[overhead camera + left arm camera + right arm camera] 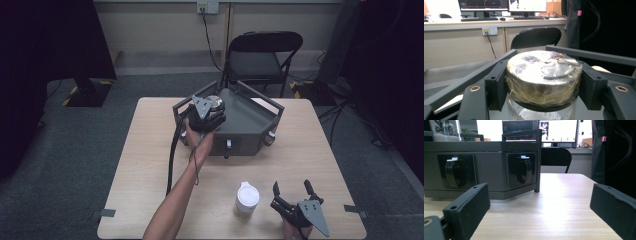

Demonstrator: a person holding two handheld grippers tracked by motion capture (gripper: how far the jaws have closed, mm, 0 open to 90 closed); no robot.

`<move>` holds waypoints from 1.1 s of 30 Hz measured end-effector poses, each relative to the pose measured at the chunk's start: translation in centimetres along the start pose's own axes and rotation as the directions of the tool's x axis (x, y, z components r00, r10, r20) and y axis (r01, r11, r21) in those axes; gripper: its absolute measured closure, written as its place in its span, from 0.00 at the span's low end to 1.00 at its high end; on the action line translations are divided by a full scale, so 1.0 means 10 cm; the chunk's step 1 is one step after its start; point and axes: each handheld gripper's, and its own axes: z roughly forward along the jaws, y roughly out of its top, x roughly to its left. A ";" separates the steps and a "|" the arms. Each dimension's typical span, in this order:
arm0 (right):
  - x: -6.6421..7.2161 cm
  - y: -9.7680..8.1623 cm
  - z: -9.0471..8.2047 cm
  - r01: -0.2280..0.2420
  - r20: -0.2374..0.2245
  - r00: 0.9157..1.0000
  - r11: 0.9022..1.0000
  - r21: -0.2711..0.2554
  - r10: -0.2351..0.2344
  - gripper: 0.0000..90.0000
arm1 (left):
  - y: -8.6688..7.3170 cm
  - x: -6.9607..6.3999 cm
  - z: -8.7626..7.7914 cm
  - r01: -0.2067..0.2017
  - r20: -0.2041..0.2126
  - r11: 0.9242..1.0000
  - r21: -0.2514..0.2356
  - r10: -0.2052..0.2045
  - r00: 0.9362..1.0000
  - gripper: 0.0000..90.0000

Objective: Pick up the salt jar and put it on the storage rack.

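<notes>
The person's left gripper (212,107) is held over the left part of the dark grey angular metal housing (250,122) that stands at the far middle of the light wooden table (145,165). In the left gripper view its two black jaws are closed against opposite sides of the round silver lid, wrapped in clear film, of a glass jar (544,77). The pads (496,87) touch the lid wall on both sides. The jar stands upright between the housing's raised rails. The glass body below the lid is largely cut off at the bottom of that view. A black cable (172,155) trails from this gripper down along the forearm.

Near the table's front edge, right of centre, a white cylindrical container with a white cap (246,199) stands upright, apart from both grippers.

Just to the right of it, the right gripper (292,192) rests low at the front edge, its grey three-cornered plate (314,216) on top. Its jaws are spread wide, with nothing between them. In the right gripper view, bare tabletop lies between the two pads (469,210), and the front face of the housing, with two recessed black handles (524,171), stands well beyond them.

A black folding chair (262,57) stands behind the table.
</notes>
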 end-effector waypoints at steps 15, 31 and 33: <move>0.00 0.00 0.00 0.000 0.002 1.000 1.000 0.000 0.000 0.02 | 0.02 0.04 0.00 0.003 0.010 1.000 0.010 -0.003 1.000 0.38; 0.01 0.00 0.00 -0.001 0.004 1.000 1.000 0.001 0.001 0.02 | 0.07 0.08 -0.22 0.005 -0.021 0.998 -0.056 -0.006 1.000 0.00; 0.01 0.00 0.00 -0.001 0.004 1.000 1.000 0.001 0.001 0.02 | 0.10 0.09 -0.29 -0.004 -0.020 0.997 -0.072 0.003 1.000 0.00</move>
